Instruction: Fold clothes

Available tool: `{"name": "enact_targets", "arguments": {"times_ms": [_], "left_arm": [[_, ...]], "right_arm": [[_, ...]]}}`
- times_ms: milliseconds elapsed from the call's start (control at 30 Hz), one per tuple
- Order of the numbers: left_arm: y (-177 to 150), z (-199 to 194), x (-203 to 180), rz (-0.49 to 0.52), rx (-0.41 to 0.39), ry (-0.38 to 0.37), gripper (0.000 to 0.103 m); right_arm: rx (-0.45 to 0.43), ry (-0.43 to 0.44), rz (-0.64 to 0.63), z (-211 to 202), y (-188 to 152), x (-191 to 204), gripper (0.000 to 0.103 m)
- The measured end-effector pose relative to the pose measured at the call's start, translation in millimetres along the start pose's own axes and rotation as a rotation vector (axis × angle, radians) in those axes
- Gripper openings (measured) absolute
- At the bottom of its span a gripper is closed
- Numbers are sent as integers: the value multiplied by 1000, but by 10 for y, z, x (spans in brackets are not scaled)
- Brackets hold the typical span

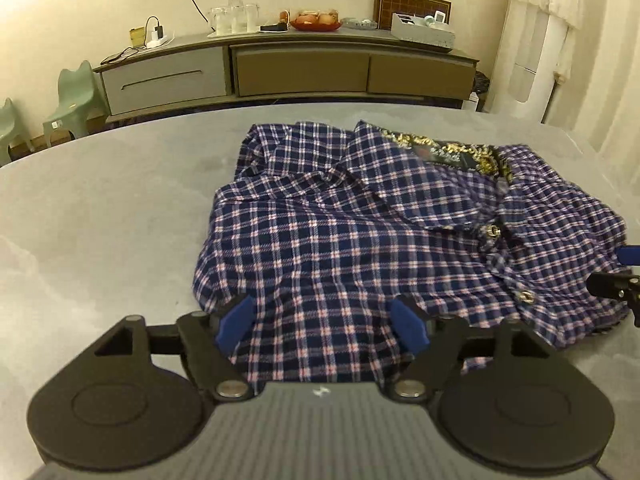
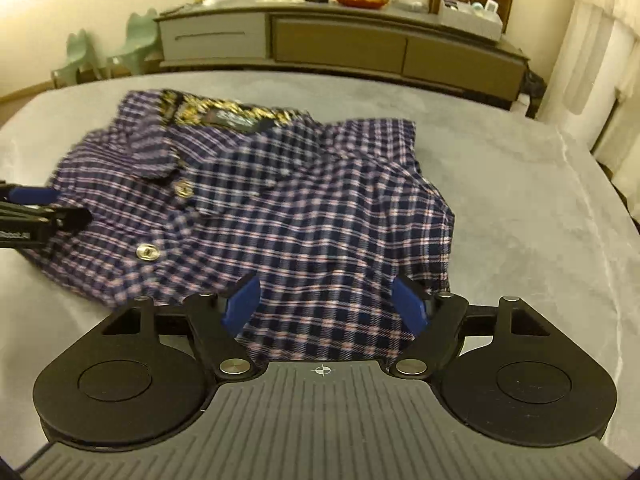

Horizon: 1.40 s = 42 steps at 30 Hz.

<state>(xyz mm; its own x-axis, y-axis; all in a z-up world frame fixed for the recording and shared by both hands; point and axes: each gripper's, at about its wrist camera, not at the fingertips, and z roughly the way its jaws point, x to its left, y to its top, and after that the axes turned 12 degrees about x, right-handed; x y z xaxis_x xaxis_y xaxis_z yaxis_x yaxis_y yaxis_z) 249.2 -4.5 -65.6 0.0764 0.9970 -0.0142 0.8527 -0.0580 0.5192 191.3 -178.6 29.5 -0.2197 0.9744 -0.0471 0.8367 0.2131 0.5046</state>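
Observation:
A navy plaid shirt with pink and white lines lies folded on the grey table, its gold-patterned collar lining at the far side and gold buttons down the front. My left gripper stands open over the shirt's near left edge, blue pads wide apart with cloth between them, not pinched. My right gripper is likewise open over the near right part of the shirt. Each gripper shows at the other view's edge: the right gripper, the left gripper.
Beyond the table runs a low sideboard with glass jars, a fruit bowl and a box. Two pale green stools stand at the left, white curtains at the right.

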Motion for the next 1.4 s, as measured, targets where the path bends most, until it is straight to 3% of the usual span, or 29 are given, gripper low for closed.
{"name": "enact_targets", "arguments": {"times_ms": [333,633,1067,1167,1400], "left_arm": [[-310,-698,-311,5,-31,-34,102],[-579,-995,-601,-17,-7,-6,103],[-755,-1095,-842,-29,-20,-59,103],[-790,-1092,-867,-71,-38,-107,103],[-845,-1093,-975,-56,-48,-29,103]], "right_arm": [[-57,-17,26,-631,-395,-7,88],[-116,-2,90,-1081,-675,24,98],[-108,-3,121,-1161,-903,4,99],[-103,-11,110,-1137,-929,53,99],[-98,-18,118,-1125,-977,38,99]]}}
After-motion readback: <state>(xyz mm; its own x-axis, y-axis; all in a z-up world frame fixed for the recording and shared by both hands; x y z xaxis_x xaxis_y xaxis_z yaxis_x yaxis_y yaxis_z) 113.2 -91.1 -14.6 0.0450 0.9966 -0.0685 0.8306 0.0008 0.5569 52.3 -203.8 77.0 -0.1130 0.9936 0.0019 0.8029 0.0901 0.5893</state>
